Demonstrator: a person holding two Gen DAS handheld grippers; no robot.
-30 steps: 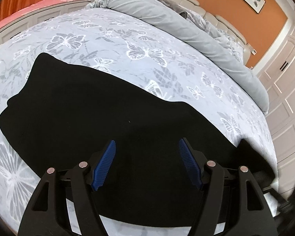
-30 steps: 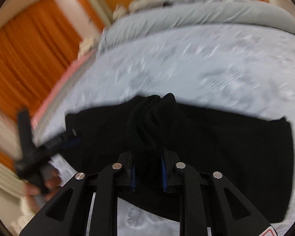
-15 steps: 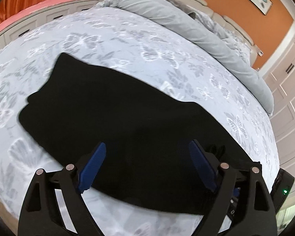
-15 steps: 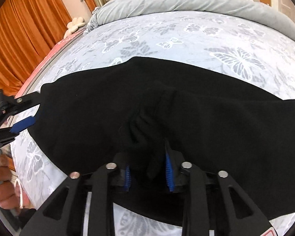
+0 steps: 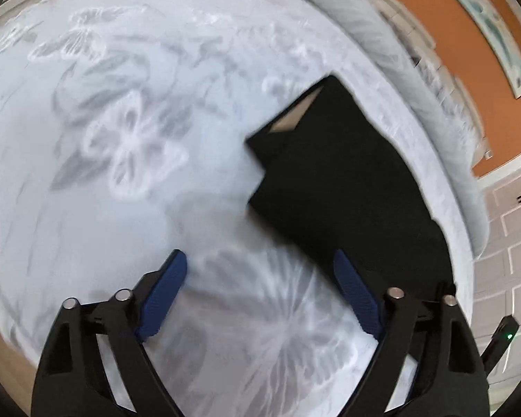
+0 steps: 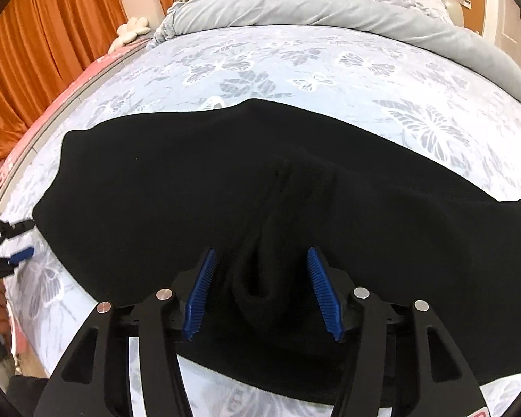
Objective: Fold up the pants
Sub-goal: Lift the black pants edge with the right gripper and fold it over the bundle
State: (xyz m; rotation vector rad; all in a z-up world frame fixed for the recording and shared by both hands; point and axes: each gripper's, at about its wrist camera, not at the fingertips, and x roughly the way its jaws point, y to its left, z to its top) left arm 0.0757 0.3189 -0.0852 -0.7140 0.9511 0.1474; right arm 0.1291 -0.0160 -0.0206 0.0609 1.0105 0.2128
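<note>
Right wrist view: the black pants lie spread across the butterfly-print bed, folded to a long band with a bunched ridge of cloth running toward the camera.
Right gripper: the right gripper stands with its blue pads well apart, one on each side of that ridge; the cloth sits between them but nothing is pinched.
Left gripper: the left gripper is wide open and holds nothing; under it is bare sheet, and one pad sits at the border of the dark cloth. In the right wrist view it shows at the left edge, just beside the end of the pants.
Left wrist view: blurred; the pants lie up and to the right, a pale patch showing at one corner, probably a label or lining.
Handling: soft, limp, light knit by the look of it; it will sag and drag on the sheet instead of holding shape, and the bunch will want smoothing.
Where to hold: likely the two corners of one short end, pinching all layers together near the edge, so the fold carries over evenly.
Surroundings: grey duvet heaped at the head of the bed, orange curtains to the left.
</note>
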